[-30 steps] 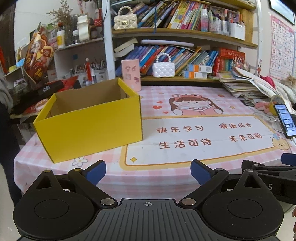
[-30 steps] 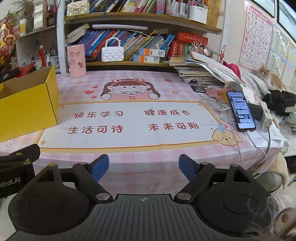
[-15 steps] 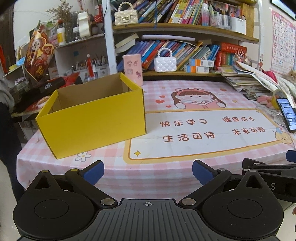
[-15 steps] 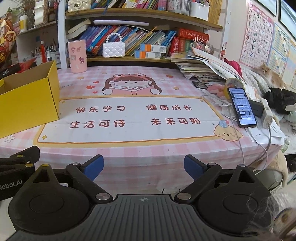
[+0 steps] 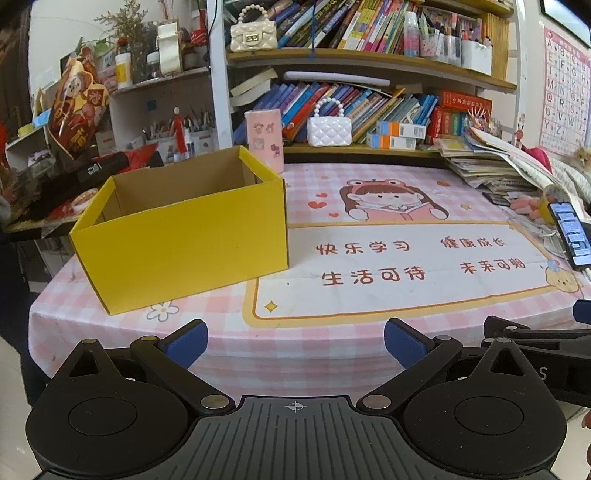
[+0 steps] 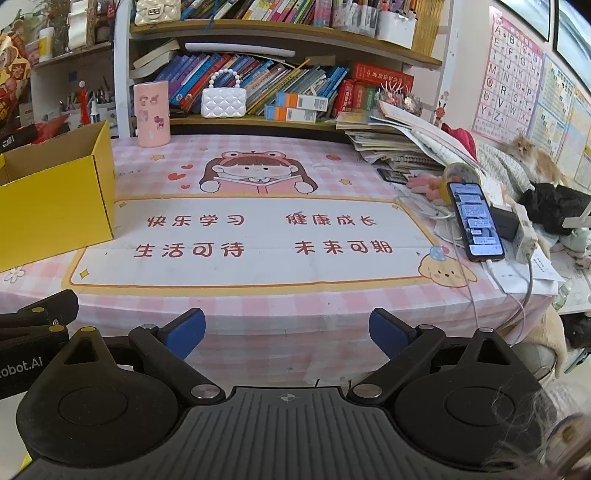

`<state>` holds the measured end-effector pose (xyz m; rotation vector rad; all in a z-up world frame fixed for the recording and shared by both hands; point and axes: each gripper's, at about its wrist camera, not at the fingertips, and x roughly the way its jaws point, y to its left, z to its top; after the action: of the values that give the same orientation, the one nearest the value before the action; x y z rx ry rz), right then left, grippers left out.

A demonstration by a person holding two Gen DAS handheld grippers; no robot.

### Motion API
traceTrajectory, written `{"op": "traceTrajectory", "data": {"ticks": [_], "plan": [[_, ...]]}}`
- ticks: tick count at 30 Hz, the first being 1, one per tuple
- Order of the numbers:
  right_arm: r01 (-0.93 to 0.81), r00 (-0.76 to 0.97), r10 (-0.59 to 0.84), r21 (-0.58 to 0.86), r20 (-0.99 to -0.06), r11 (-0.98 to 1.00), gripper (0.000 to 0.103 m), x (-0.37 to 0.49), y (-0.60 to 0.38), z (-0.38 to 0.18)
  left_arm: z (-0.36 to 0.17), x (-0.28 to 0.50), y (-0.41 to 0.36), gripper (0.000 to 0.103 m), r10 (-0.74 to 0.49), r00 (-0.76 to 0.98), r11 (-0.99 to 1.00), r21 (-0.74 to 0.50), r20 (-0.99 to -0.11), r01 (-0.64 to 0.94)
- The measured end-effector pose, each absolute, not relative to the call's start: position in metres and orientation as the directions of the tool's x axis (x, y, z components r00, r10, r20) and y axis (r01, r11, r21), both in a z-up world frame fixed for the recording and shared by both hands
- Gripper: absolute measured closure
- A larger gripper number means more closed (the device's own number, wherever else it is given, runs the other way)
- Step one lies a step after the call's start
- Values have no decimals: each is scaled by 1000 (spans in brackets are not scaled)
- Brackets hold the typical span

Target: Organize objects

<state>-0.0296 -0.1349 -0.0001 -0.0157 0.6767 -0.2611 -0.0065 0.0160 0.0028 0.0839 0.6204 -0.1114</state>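
An open yellow cardboard box [image 5: 177,243] stands on the left of the pink checked tablecloth [image 5: 221,332]; its inside looks bare. In the right wrist view the box [image 6: 55,206] is at the left edge. A pink cup [image 5: 265,138] with stickers and a white quilted purse [image 5: 328,131] stand at the back by the shelf. My left gripper [image 5: 294,338] is open over the table's near edge, holding nothing. My right gripper [image 6: 286,326] is open too, with only tablecloth between its blue pads.
A phone [image 6: 474,221] with a lit screen and cables lies at the right edge beside a stack of books [image 6: 399,147]. The printed mat [image 6: 258,240] fills the table's middle. Bookshelves rise behind, with a cream purse [image 5: 253,35] on the upper shelf. A cat [image 6: 535,155] lies far right.
The right gripper's jaws have spread a little wider. Both views have shifted slightly, so the table sits a bit higher in them. No object on the table has moved.
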Motion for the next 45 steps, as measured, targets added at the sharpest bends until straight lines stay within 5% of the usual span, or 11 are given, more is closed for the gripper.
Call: {"op": "traceTrajectory", "data": {"ticks": [45], "plan": [[246,732,-252,-99,-633,964,7,-41,-126,-2,0,-15,26,0,-80,781,992,30,-620,125]]}}
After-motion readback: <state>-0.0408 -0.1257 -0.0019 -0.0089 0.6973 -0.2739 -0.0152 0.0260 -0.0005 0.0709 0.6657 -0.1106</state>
